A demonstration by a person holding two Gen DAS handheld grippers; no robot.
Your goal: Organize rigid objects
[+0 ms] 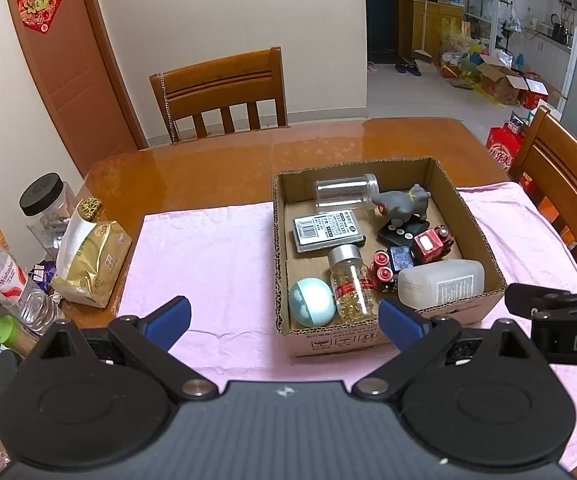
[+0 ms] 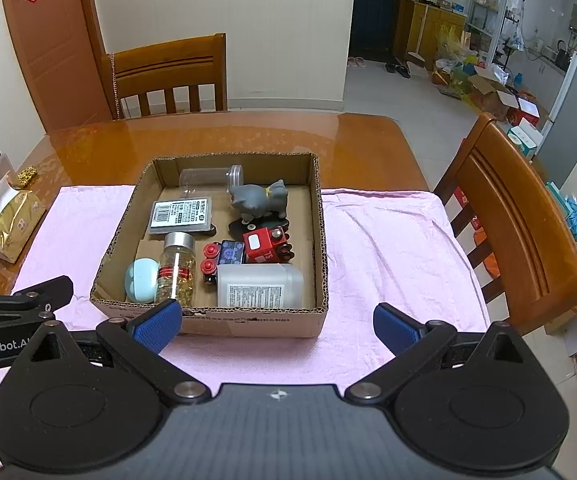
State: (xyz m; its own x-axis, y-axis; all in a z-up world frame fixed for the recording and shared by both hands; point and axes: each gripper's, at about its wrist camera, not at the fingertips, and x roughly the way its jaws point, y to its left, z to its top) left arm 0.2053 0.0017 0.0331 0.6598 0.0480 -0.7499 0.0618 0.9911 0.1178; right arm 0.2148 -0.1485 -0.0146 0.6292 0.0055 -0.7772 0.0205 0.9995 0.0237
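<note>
Only leftward, a gold pouch [image 1: 92,264] unobstructed.

Your way over the pink towel [image 2: 388,248] lies open either side of the cardboard box [image 2: 248,322], box floor crowded with items, bare strip at its right wall, snack bag [image 1: 92,264] and bottles crowding the bench [image 1: 208,168] left edge

A pink towel [image 1: 216,256] covers the near part of the wooden surface [image 1: 208,168]. Left of the towel stand a gold bag [image 1: 92,264], a black-lidded jar [image 1: 44,200] and a water bottle [image 1: 12,284]. Beyond it stands a wooden chair [image 1: 220,92].
</note>
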